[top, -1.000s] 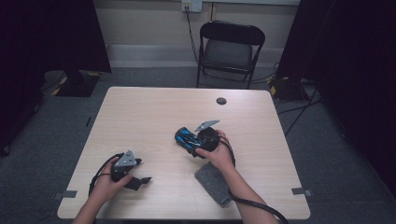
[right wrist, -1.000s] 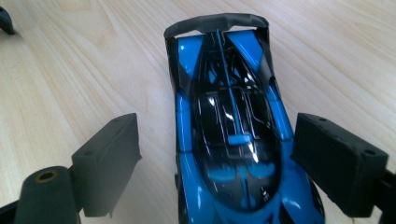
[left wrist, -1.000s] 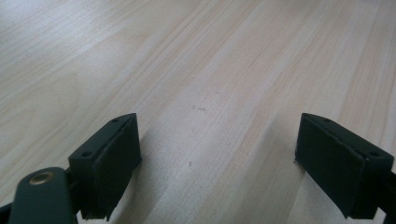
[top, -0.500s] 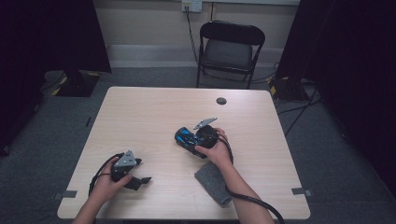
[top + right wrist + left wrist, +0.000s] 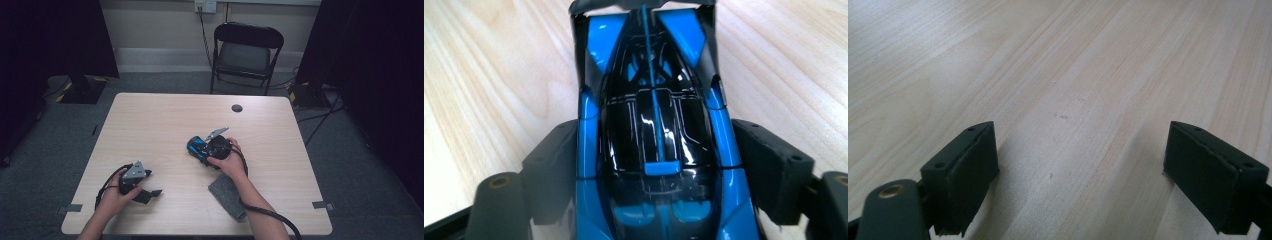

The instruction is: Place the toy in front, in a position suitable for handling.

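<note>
A blue and black toy race car (image 5: 195, 146) lies near the middle of the light wooden table (image 5: 165, 120). My right gripper (image 5: 205, 150) reaches over it from the near right. In the right gripper view the car (image 5: 654, 90) lies lengthwise between the two black jaws, whose pads touch its flanks. The jaws have just been closing on it, so the right gripper (image 5: 654, 150) is shut on the car. At the near left, my left gripper (image 5: 150, 192) rests low over the table. Its jaws stand wide apart over bare wood, so the left gripper (image 5: 1080, 165) is open.
A grey cloth pad (image 5: 227, 197) lies by the right forearm near the front edge. A small black disc (image 5: 237, 108) sits at the table's far side. A black folding chair (image 5: 245, 52) stands beyond the table.
The right hand has shifted only slightly at the car. The left hand and its gripper have stayed where they were.
</note>
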`<state>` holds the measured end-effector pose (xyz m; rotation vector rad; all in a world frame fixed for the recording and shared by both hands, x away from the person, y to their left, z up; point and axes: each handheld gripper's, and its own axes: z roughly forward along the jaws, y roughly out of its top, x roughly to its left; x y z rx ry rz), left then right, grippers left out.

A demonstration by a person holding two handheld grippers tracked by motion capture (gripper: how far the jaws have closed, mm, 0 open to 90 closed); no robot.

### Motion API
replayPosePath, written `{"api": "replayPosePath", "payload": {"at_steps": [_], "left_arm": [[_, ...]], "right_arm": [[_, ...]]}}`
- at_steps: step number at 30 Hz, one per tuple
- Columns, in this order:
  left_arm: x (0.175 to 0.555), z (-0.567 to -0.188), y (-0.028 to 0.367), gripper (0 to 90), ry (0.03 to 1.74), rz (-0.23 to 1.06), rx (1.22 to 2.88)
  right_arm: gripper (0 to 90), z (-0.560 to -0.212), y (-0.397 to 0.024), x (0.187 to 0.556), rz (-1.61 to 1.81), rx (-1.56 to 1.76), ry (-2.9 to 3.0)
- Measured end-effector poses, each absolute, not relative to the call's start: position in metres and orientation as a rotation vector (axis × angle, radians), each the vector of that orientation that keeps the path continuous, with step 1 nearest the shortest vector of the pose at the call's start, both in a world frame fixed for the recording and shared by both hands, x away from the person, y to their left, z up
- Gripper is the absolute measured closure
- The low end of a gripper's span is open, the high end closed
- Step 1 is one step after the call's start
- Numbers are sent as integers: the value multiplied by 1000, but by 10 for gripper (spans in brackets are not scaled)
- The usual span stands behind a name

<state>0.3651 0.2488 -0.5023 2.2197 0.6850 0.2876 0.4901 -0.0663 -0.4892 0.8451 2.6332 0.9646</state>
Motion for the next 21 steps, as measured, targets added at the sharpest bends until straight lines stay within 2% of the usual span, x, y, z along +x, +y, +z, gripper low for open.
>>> {"api": "replayPosePath", "payload": {"at_steps": [21], "left_arm": [[365, -502, 249, 136, 682, 286, 2221]], "right_arm": [[265, -476, -77, 493, 963, 836, 2655]]}}
